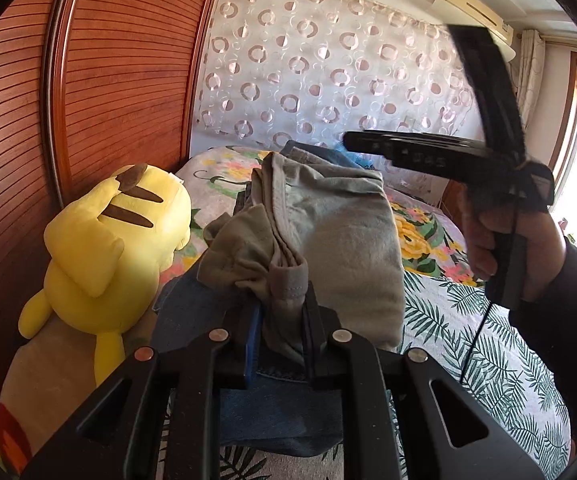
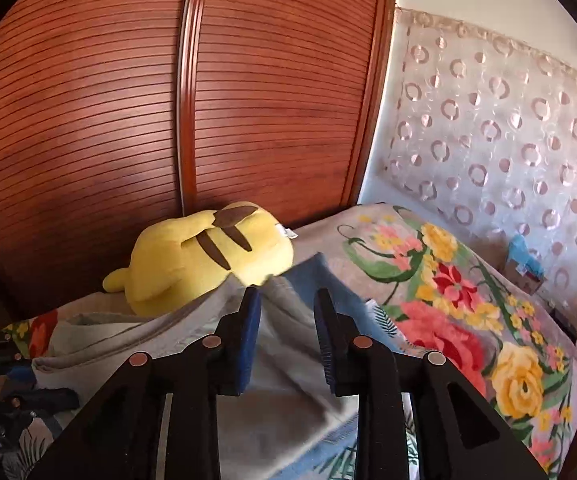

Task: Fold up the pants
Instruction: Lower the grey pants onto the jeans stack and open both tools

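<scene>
Folded grey-green pants (image 1: 328, 232) lie on the bed on top of blue jeans (image 1: 280, 412). My left gripper (image 1: 282, 308) is shut on the near edge of the grey pants, bunched cloth between its fingers. My right gripper (image 1: 400, 150) shows in the left wrist view, held in a hand up at the right, above the bed and apart from the pants. In the right wrist view the right gripper (image 2: 288, 300) is open and empty, hovering over the grey pants (image 2: 288, 380) and a strip of blue jeans (image 2: 320, 276).
A yellow plush toy (image 1: 108, 256) lies at the left against the wooden wardrobe doors (image 1: 100, 80); it also shows in the right wrist view (image 2: 204, 252). The bed has a floral and leaf-print cover (image 2: 468, 320). A patterned curtain (image 1: 328, 60) hangs behind.
</scene>
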Available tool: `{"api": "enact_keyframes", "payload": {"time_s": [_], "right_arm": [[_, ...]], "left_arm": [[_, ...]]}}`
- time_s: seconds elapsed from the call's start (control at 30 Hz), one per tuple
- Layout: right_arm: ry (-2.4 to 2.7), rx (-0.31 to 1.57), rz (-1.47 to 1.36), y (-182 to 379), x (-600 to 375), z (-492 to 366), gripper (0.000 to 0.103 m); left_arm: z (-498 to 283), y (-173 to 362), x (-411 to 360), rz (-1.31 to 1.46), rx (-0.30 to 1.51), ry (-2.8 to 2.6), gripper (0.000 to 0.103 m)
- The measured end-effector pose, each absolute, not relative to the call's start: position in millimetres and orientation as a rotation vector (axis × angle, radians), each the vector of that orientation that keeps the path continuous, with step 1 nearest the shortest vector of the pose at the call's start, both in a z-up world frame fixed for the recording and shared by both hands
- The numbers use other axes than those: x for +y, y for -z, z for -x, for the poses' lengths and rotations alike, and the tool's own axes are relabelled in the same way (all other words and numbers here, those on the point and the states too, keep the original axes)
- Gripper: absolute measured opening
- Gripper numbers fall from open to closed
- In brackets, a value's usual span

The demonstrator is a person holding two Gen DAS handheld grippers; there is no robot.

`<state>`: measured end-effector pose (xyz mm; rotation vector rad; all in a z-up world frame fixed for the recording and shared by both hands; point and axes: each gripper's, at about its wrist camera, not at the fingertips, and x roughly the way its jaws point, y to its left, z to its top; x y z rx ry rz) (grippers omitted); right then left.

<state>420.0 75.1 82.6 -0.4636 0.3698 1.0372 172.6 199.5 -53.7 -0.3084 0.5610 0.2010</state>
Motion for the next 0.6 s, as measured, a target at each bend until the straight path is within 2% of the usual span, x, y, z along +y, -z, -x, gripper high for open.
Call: {"api": "enact_keyframes", "payload": {"time_s": [0.37,0.6], "right_arm": [[-1.009,0.503,0.445,-55,49,-444,0.030],[-0.933,0.479,0.402,-58,60,-452,0.029]], "left_arm": [[-174,60,200,0.304,0.586,-0.225,0.018],[-174,62,201,0.296,0.602,-0.229,0.018]]}}
